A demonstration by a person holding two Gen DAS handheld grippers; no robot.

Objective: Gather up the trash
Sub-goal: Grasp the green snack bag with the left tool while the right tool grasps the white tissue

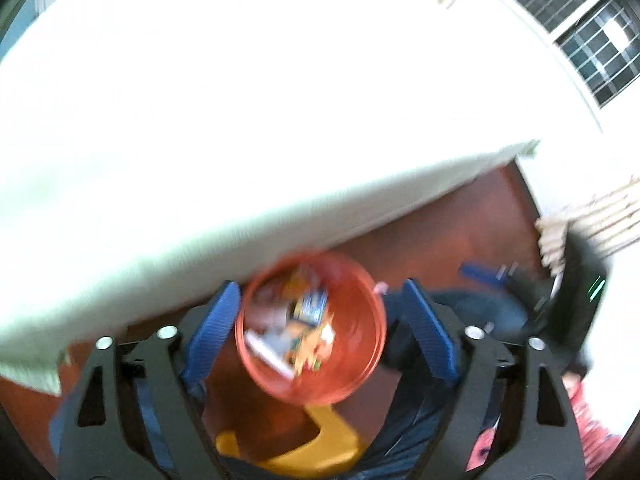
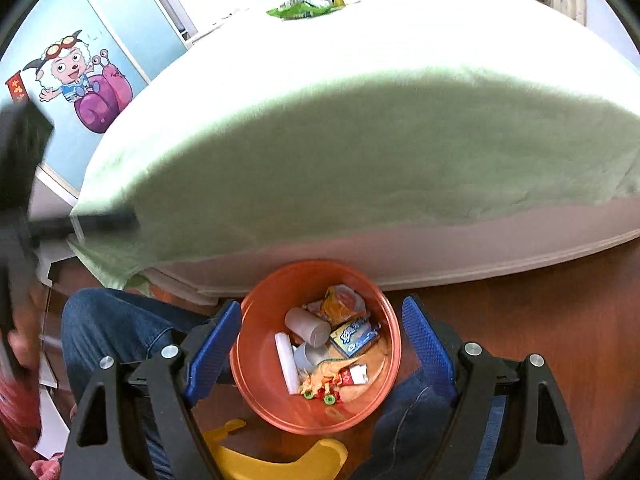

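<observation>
Right below both sets of jaws, w/ nothing gripped: left gripper (image 1: 318,328) and right gripper (image 2: 322,344) each spread wide, blue pads either side of the orange bin (image 2: 256,392) on the wood floor (image 2: 540,320). Bin round, open-top, approx. half full: grey cup (image 2: 308,326), blue-white snack box (image 2: 354,336), orange wrapper (image 2: 342,302), orange toy dinosaur (image 2: 326,374), white tube (image 2: 286,360). Left view blurred, contents smeared. Yellow stool (image 2: 280,464) nearest, under the bin. Beyond the bin: bed (image 2: 360,160) w/ pale green sheet; far across it, green wrapper (image 2: 298,10).
</observation>
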